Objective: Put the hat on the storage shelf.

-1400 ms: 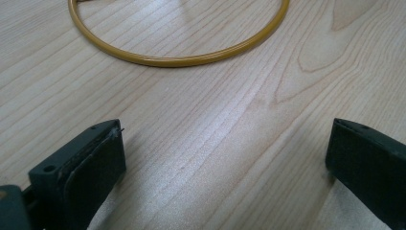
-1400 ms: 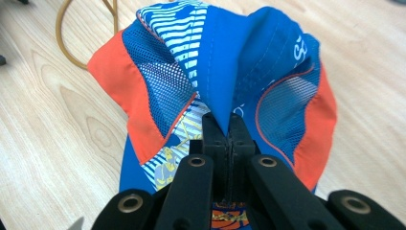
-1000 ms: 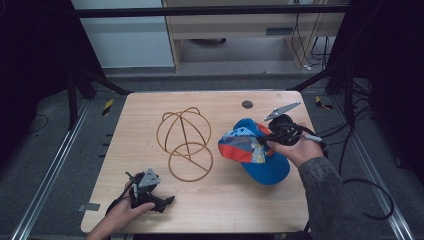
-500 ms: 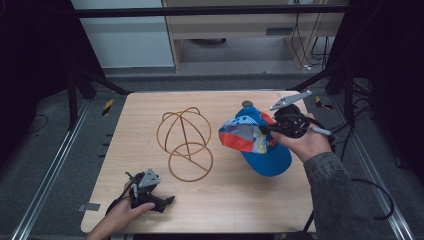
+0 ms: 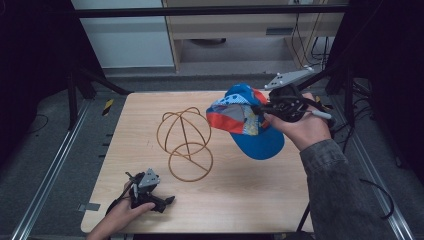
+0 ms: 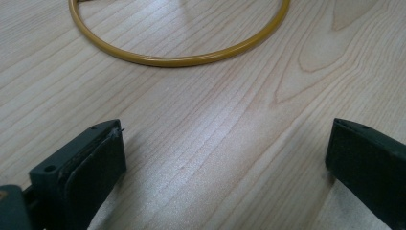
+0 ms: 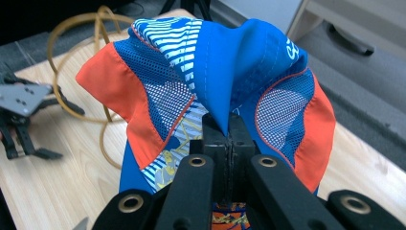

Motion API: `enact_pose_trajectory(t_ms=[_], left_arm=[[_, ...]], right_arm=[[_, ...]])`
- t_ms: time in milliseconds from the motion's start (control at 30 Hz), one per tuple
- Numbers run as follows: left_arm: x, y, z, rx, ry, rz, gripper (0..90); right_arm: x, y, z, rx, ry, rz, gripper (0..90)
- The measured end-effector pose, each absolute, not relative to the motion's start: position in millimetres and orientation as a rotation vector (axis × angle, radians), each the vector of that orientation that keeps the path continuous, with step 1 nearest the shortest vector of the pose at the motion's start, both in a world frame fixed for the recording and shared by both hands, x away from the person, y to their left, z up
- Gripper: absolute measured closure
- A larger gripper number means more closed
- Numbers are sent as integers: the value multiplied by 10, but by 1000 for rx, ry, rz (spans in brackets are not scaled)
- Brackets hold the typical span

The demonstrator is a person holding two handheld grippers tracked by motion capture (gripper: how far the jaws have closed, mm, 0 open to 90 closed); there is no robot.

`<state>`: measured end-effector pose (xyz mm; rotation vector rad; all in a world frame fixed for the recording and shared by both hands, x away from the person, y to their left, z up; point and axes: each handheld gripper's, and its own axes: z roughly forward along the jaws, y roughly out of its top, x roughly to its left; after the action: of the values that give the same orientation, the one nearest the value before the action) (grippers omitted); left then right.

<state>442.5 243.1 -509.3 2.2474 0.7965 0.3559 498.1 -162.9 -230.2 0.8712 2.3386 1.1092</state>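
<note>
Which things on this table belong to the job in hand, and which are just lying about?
In the job: blue and orange mesh cap, pinched by right gripper; gold wire dome-shaped cap stand.
Lying about: open left gripper, resting on the wooden table.

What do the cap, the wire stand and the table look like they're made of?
Cap: soft fabric, blue and orange panels with see-through mesh; it creases where pinched. Wire cap stand: thin rod bent into hoops, glossy amber coating, probably coated metal. Table: pale wood or wood-look laminate, matte, with visible grain.
</note>
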Motion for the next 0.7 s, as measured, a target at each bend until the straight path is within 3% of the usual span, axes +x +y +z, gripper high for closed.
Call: enact_pose_trajectory(t_ms=[700], left_arm=[[4425, 2430, -5093, 2247, 796, 355, 0]], right_arm=[[5202, -804, -1967, 725, 2344, 1213, 899]])
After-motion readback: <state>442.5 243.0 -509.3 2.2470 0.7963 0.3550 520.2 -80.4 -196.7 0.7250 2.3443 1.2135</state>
